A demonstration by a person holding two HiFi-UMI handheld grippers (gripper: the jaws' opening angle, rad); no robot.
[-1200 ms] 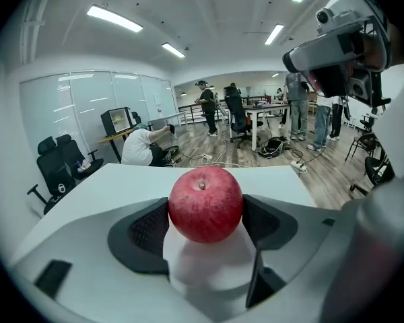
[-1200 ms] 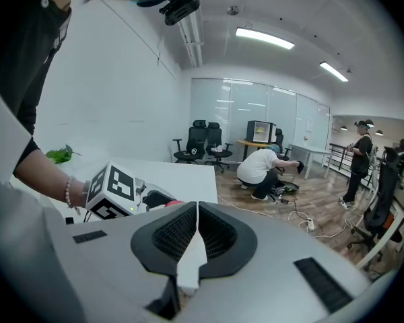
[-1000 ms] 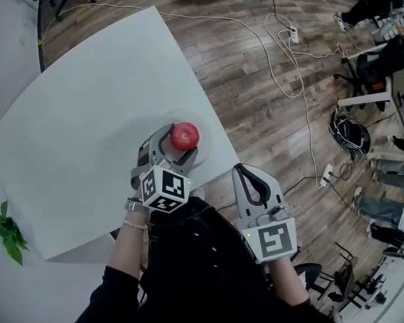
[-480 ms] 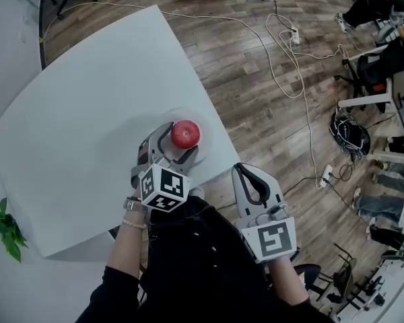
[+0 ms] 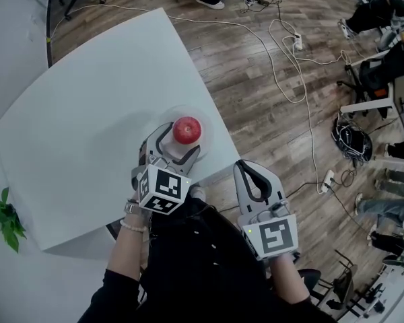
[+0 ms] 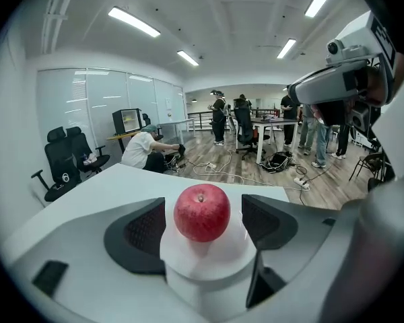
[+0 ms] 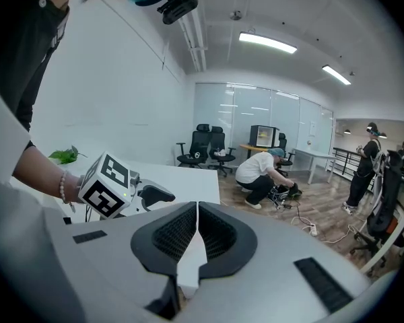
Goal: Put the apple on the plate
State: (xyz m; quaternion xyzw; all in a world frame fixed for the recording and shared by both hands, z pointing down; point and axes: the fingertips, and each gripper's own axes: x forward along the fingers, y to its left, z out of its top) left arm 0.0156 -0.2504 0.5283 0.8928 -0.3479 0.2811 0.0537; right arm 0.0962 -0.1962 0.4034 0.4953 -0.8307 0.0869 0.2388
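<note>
Left tongs point(image 6: 205, 224) wide, flanking the round red apple point(image 6: 202, 212), no contact; it sits on the white round plate point(image 6: 219, 260) between my jaws. Likely firm, waxy-slick, weighty: grip its middle. Right tongs point(image 7: 196, 237) closed, empty.

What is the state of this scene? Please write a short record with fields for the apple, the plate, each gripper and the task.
apple: red apple, upright, stem on top, resting on the plate
plate: white plate, on the white table near its edge
left gripper: left gripper, jaws apart, one on each side of the apple, a gap on both sides
right gripper: right gripper, jaws together, nothing between them, held off the table
task: apple already lies on the plate
</note>
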